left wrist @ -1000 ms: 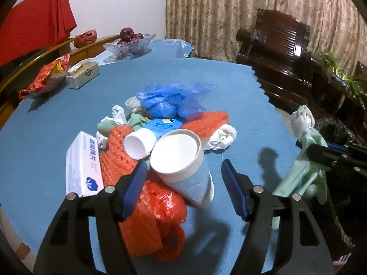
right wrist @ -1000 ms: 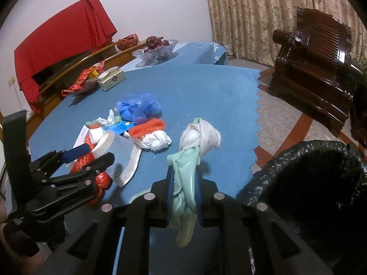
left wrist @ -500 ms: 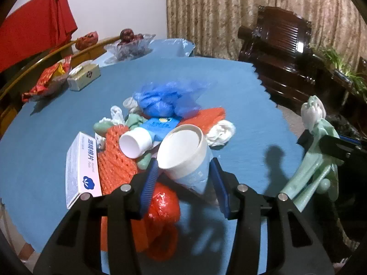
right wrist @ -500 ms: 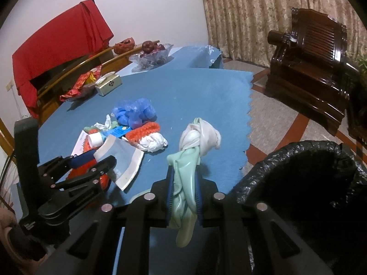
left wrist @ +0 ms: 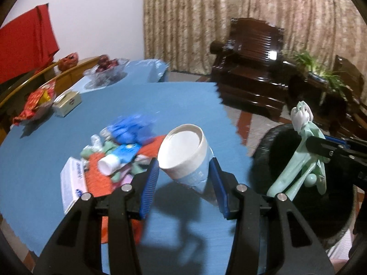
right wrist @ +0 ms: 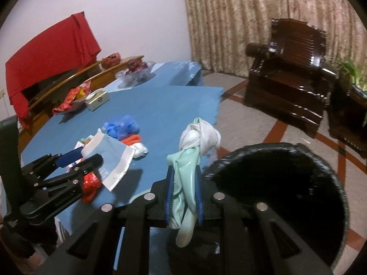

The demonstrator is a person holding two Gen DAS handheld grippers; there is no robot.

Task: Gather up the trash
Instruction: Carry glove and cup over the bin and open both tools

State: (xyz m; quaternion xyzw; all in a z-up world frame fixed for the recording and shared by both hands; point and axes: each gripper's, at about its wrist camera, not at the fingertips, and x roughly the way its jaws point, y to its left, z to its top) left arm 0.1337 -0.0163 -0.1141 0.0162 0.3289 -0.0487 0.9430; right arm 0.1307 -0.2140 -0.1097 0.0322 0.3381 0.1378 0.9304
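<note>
My left gripper [left wrist: 185,178] is shut on a white and pale blue paper cup [left wrist: 187,153] and holds it above the blue table [left wrist: 181,100], near its right edge. The cup also shows in the right wrist view [right wrist: 112,158]. My right gripper [right wrist: 184,191] is shut on a knotted green and white rubber glove [right wrist: 195,142] at the rim of the black-lined trash bin [right wrist: 282,201]. The glove also shows in the left wrist view [left wrist: 302,146] over the bin [left wrist: 275,160]. A trash pile [left wrist: 119,151] lies on the table.
The pile holds a blue plastic bag [left wrist: 130,128], a white bottle [left wrist: 110,162], a white box [left wrist: 73,183] and orange netting [left wrist: 98,178]. A tissue box [left wrist: 66,104], snack bag [left wrist: 34,105] and fruit bowl [left wrist: 105,73] stand at the back. Dark wooden armchair [left wrist: 252,73] beyond.
My left gripper closed on the paper cup, lifted it off the pile and carried it right toward the bin. My right gripper moved with the glove toward the bin's rim.
</note>
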